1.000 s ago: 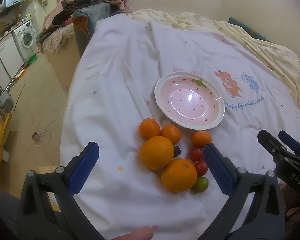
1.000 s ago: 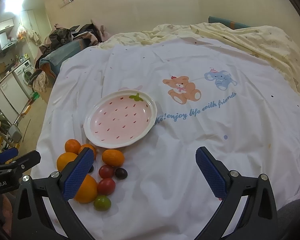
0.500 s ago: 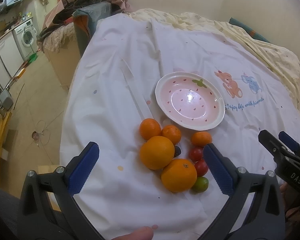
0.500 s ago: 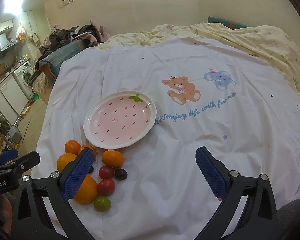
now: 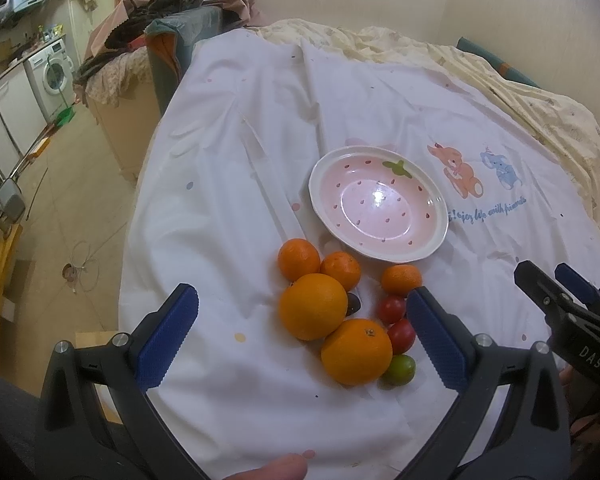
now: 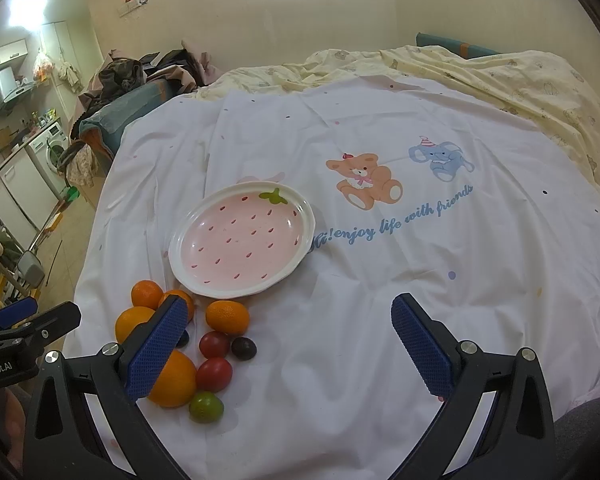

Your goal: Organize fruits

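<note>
A pink strawberry-pattern plate (image 5: 440, 236) (image 6: 180, 256) lies bare on the white cloth. In front of it sits a cluster of fruit: two big oranges (image 5: 313, 306) (image 5: 356, 351), several small tangerines (image 5: 401, 279) (image 6: 227, 317), red tomatoes (image 5: 391, 309) (image 6: 214, 374), a green one (image 5: 399, 369) (image 6: 206, 407) and a dark one (image 6: 243, 348). My left gripper (image 5: 300, 340) is open and empty, hovering over the oranges. My right gripper (image 6: 290, 346) is open and empty, right of the fruit; it also shows in the left wrist view (image 5: 556, 284).
The white cloth (image 6: 420, 280) with bear and elephant print covers a bed; a yellow blanket (image 6: 520, 80) lies behind. The bed edge drops to the floor (image 5: 60, 220) on the left. Clothes pile (image 5: 172, 0) and a washing machine (image 5: 54, 68) stand far left.
Both grippers have hardly moved; the views have shifted very slightly. The fruit and plate lie as before.
</note>
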